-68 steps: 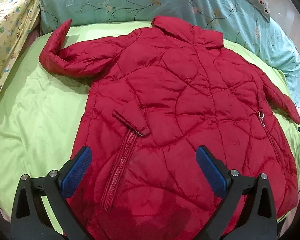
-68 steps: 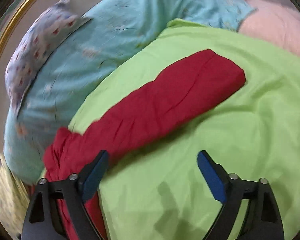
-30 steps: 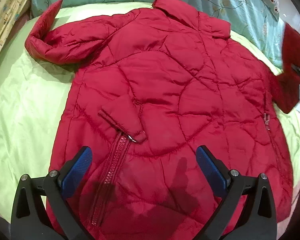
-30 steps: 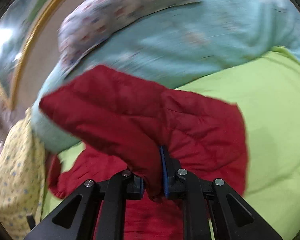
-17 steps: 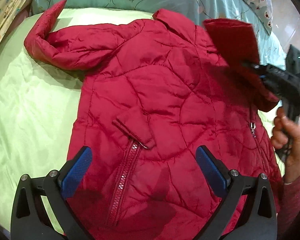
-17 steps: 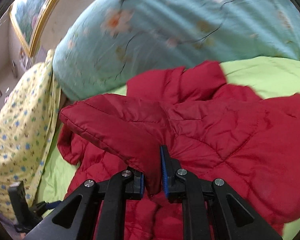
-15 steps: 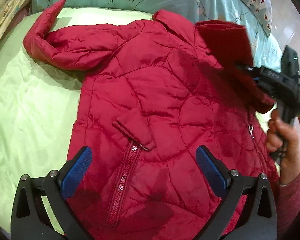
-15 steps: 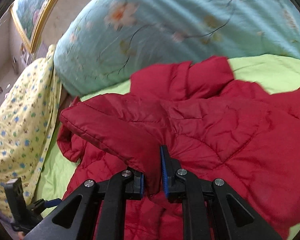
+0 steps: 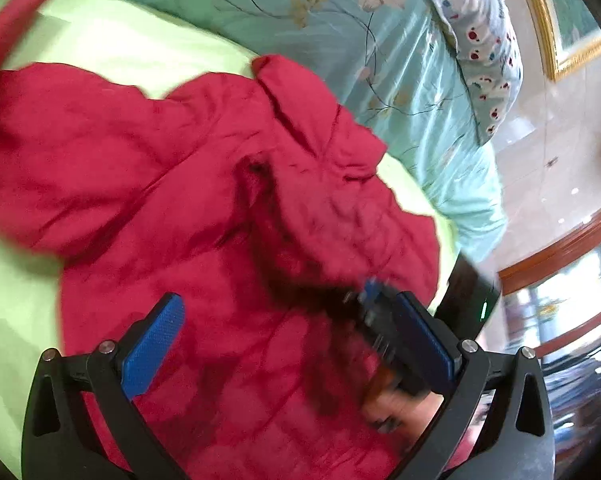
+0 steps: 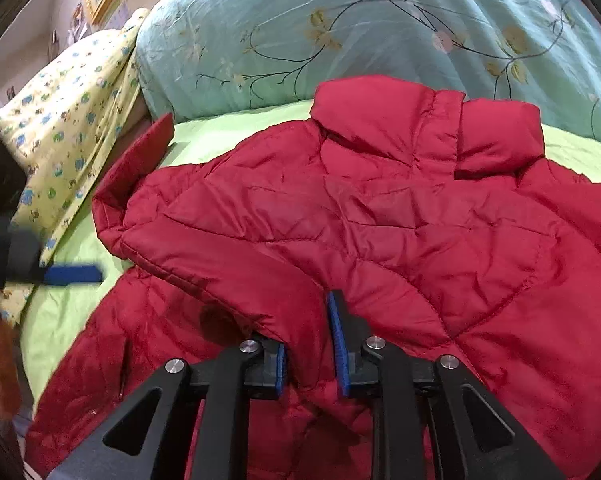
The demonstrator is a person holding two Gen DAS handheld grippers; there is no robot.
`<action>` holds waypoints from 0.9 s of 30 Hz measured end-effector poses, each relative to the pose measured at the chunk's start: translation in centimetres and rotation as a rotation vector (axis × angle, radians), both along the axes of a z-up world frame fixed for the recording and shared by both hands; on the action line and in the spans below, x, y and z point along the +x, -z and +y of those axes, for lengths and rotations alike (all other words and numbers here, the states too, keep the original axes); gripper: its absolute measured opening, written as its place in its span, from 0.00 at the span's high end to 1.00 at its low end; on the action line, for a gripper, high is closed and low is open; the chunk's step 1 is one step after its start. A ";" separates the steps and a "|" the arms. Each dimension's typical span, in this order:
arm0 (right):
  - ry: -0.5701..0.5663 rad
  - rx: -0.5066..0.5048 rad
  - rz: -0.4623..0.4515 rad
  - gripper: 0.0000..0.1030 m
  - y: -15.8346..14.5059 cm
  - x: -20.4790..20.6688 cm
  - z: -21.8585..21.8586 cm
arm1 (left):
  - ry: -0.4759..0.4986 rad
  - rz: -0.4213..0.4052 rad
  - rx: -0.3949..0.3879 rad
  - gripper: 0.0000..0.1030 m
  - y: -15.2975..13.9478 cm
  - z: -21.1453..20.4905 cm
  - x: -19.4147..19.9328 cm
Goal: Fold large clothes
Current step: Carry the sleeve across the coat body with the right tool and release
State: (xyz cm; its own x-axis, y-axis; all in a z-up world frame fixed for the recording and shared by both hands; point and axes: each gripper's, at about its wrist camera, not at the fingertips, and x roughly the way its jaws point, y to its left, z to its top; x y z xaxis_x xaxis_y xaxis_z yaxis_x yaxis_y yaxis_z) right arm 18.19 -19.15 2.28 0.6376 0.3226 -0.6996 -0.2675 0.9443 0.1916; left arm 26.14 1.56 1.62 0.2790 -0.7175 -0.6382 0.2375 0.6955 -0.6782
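A red quilted jacket (image 10: 420, 220) lies spread on a green sheet (image 10: 220, 128), collar (image 10: 420, 120) toward the far pillows. Its right sleeve (image 10: 228, 264) is folded across the body. The cuff sits between the pads of my right gripper (image 10: 308, 354), whose jaws are opening while the puffy fabric still fills the gap. The other sleeve (image 10: 140, 152) sticks out to the far left. My left gripper (image 9: 288, 340) hangs open over the jacket (image 9: 180, 200) with nothing between its fingers. The right gripper (image 9: 380, 320) shows blurred just beyond its right pad.
A teal floral quilt (image 10: 340, 32) is bunched along the far side of the bed. A yellow patterned cloth (image 10: 68, 92) lies at the left and a dotted pillow (image 9: 480, 52) at the far right. Past the bed's right edge are pale floor and wooden furniture (image 9: 560, 248).
My right gripper carried the sleeve over the jacket's body and lowered it, and its jaws have widened slightly. My left gripper swung toward the jacket's right side, close to the right gripper.
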 end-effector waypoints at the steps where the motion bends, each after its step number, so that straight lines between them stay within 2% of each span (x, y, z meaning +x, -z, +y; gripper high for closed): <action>1: -0.001 -0.003 -0.002 0.79 0.0 0.0 0.1 | 0.009 0.021 -0.011 0.00 0.3 -0.6 0.9; 4: 0.001 -0.014 -0.009 0.79 0.0 0.0 0.2 | 0.042 0.080 -0.029 0.00 1.7 -2.9 3.8; 5: 0.003 -0.015 -0.010 0.79 0.1 -0.1 0.2 | 0.047 0.093 -0.022 0.10 2.3 -3.5 4.3; 6: 0.001 -0.012 -0.008 0.77 0.1 -0.1 0.2 | 0.054 0.106 -0.016 0.31 3.0 -3.7 4.6; 7: 0.000 -0.007 -0.005 0.75 0.2 -0.2 0.2 | 0.065 0.118 -0.015 0.45 3.4 -3.9 4.7; 8: 0.002 -0.003 -0.002 0.74 0.2 -0.3 0.1 | 0.077 0.130 -0.012 0.68 3.8 -4.4 4.9; 9: 0.004 -0.002 0.003 0.69 0.2 -0.5 0.0 | 0.077 0.127 -0.004 0.78 4.0 -4.4 4.9; 11: 0.002 0.007 0.014 0.61 0.2 -1.0 -0.4 | 0.077 0.110 -0.008 0.85 3.8 -4.1 4.9; 13: 0.002 0.028 0.022 0.47 0.1 -2.0 -1.2 | 0.070 0.097 -0.006 0.87 3.7 -3.5 4.9; 14: 0.003 0.035 0.024 0.46 -0.1 -2.6 -1.7 | 0.064 0.085 0.001 0.88 3.6 -3.1 4.9; 19: 0.095 0.071 -0.004 0.45 -2.0 -4.7 -6.4 | 0.033 -0.001 0.109 0.88 2.9 -1.1 4.3; 21: 0.172 0.064 -0.045 0.45 -3.3 -4.8 -8.9 | 0.026 -0.062 0.191 0.88 2.4 -0.6 3.8; 23: 0.234 0.059 -0.058 0.44 -4.0 -4.2 -11.0 | 0.028 -0.118 0.282 0.88 2.1 -0.7 3.3; 26: 0.299 0.039 -0.022 0.43 -3.4 -2.0 -13.2 | 0.038 -0.173 0.373 0.87 2.0 -1.4 2.6; 27: 0.320 0.025 -0.002 0.43 -2.8 -1.3 -13.8 | 0.032 -0.195 0.412 0.82 1.8 -1.7 2.1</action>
State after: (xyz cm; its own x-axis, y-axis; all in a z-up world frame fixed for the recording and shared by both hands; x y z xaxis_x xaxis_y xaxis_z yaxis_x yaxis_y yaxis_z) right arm 16.86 -32.91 5.05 0.7107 0.1229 -0.6926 0.0419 0.9755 0.2161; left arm 28.29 -0.13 -0.15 0.4044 -0.4252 -0.8097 0.3593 0.8880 -0.2869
